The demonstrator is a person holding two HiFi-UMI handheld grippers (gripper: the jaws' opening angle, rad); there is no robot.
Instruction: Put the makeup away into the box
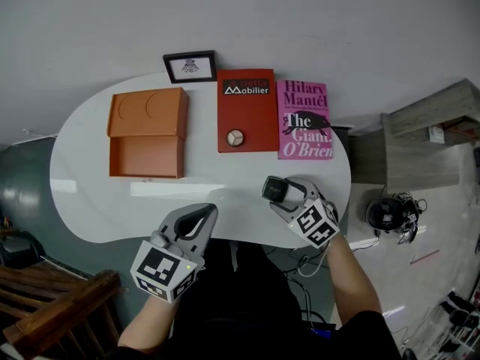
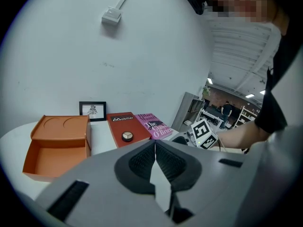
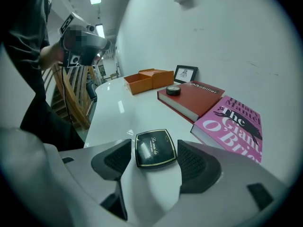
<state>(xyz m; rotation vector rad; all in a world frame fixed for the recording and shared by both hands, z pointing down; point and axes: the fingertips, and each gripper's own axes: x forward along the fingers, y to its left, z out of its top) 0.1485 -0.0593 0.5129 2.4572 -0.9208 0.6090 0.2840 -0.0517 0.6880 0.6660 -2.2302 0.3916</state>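
Forearms come in from the near edge of the white tabletop (image 1: 90,193), both bare and angled inward. The right tool (image 1: 279,190) tips steeply down at the surface, its marker cube facing up. Its jaws stand wide and released, and the black compact (image 3: 155,148) lies flat between the pads with a gap on either side. That compact sits well to the right of the orange box (image 1: 146,154) and nearer the person. The left tool (image 1: 204,211) slopes down more gently over the near edge, nearer than the box and off its right corner. Its jaws are clenched together on nothing. The box stands open, its lid folded back. Just right of the box lies a red book (image 1: 247,111) with a round compact (image 1: 235,137) on its cover.
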